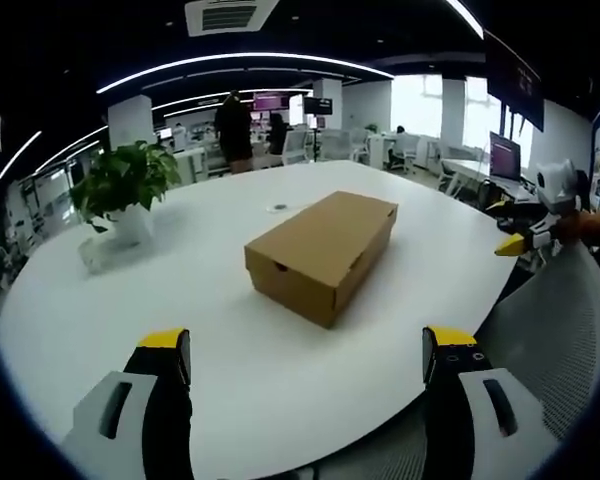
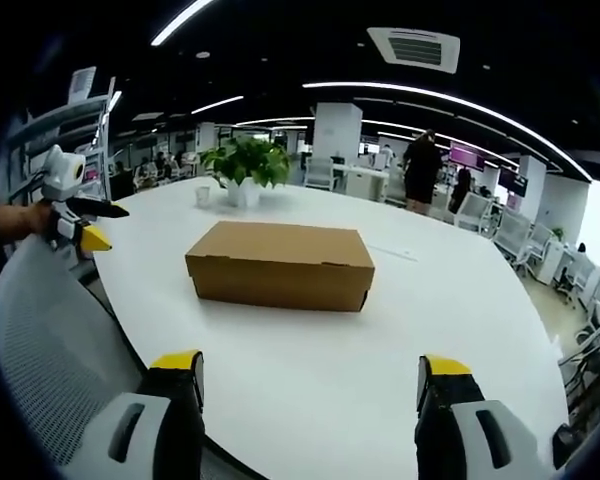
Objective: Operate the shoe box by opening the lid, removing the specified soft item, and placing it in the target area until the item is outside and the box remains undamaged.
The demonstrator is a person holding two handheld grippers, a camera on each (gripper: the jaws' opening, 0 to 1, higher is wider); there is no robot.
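No text you can read: shoe box (image 2: 280, 265) plain, far screens (image 1: 272, 101) too blurred for words.

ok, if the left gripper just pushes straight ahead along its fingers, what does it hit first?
Probably the closed cardboard shoe box, at its near corner. The left gripper is open, with bare white table ahead of it before the box. Depth is uncertain through the fisheye.

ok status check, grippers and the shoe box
Left gripper open, right gripper open, both empty. Shoe box shut on white table. Approach clear.
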